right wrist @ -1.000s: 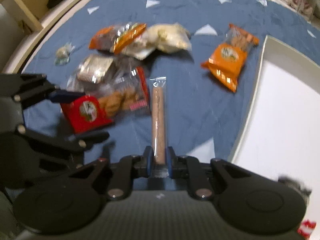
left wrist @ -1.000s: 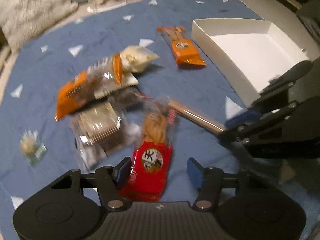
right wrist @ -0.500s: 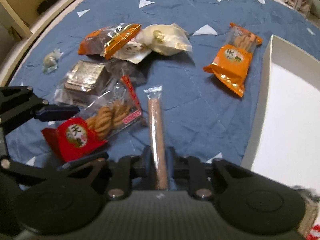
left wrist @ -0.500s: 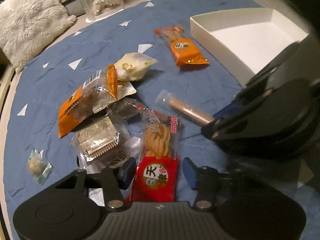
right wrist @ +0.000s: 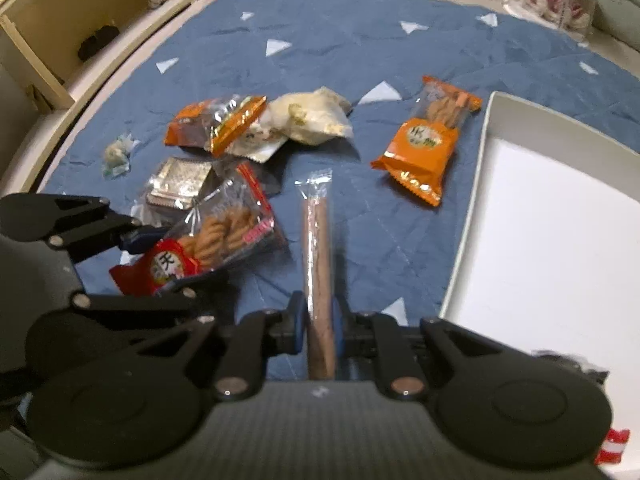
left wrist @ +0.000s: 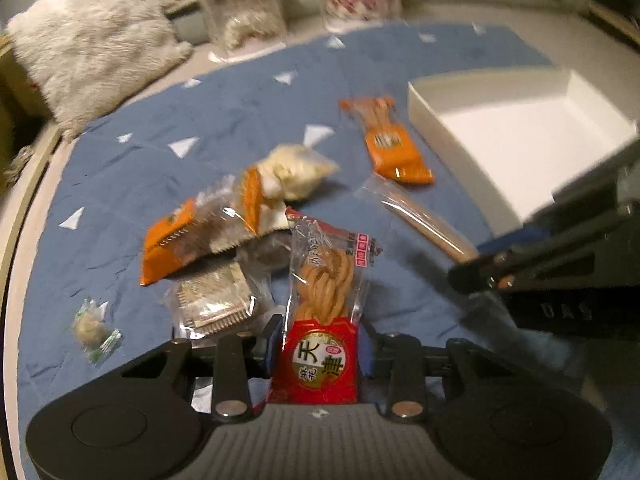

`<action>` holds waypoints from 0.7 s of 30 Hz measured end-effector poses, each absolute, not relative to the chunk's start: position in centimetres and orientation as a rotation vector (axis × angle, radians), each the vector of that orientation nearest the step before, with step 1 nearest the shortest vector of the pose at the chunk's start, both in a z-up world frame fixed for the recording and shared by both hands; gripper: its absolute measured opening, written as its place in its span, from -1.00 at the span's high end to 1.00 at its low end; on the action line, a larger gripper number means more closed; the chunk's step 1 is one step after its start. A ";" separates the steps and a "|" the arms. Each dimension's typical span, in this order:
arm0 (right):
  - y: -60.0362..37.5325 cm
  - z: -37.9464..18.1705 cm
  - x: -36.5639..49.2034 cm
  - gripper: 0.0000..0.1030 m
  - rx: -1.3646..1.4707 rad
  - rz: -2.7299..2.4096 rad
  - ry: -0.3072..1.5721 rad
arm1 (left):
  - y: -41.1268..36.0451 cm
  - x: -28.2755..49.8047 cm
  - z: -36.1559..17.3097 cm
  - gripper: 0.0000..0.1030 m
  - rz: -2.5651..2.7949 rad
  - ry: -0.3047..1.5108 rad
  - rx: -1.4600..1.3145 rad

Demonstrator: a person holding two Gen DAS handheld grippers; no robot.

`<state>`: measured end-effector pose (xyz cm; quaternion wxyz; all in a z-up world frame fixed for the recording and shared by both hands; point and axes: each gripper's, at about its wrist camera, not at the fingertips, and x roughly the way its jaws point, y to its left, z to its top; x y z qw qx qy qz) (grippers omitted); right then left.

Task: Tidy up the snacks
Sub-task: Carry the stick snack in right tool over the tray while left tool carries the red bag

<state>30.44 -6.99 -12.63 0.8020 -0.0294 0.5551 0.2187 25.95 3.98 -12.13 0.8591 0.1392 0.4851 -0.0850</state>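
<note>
Your left hand-held gripper [left wrist: 318, 350]: jaws just closed, clamping red twist-snack pack [left wrist: 320, 316]. Your right hand-held gripper [right wrist: 319, 322]: shut tight on wrapped stick [right wrist: 316, 240]. White box [right wrist: 476, 184] at 3 o'clock.

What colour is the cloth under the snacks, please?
The cloth is blue with white triangles; the right wrist view shows it best.

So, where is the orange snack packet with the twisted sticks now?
In the right wrist view, the orange snack packet lies alone on the blue cloth, just left of the white box and right of the pale bun packet.
</note>
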 end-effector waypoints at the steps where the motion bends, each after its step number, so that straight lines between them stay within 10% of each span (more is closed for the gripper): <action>1: -7.5 -12.1 30.2 0.67 -0.054 0.469 1.180 | 4.1 25.9 -11.8 0.24 -0.172 1.010 0.271; 21: -18.2 -6.3 25.7 0.67 0.039 0.321 1.022 | -0.4 24.0 -6.0 0.25 -0.146 0.918 -0.053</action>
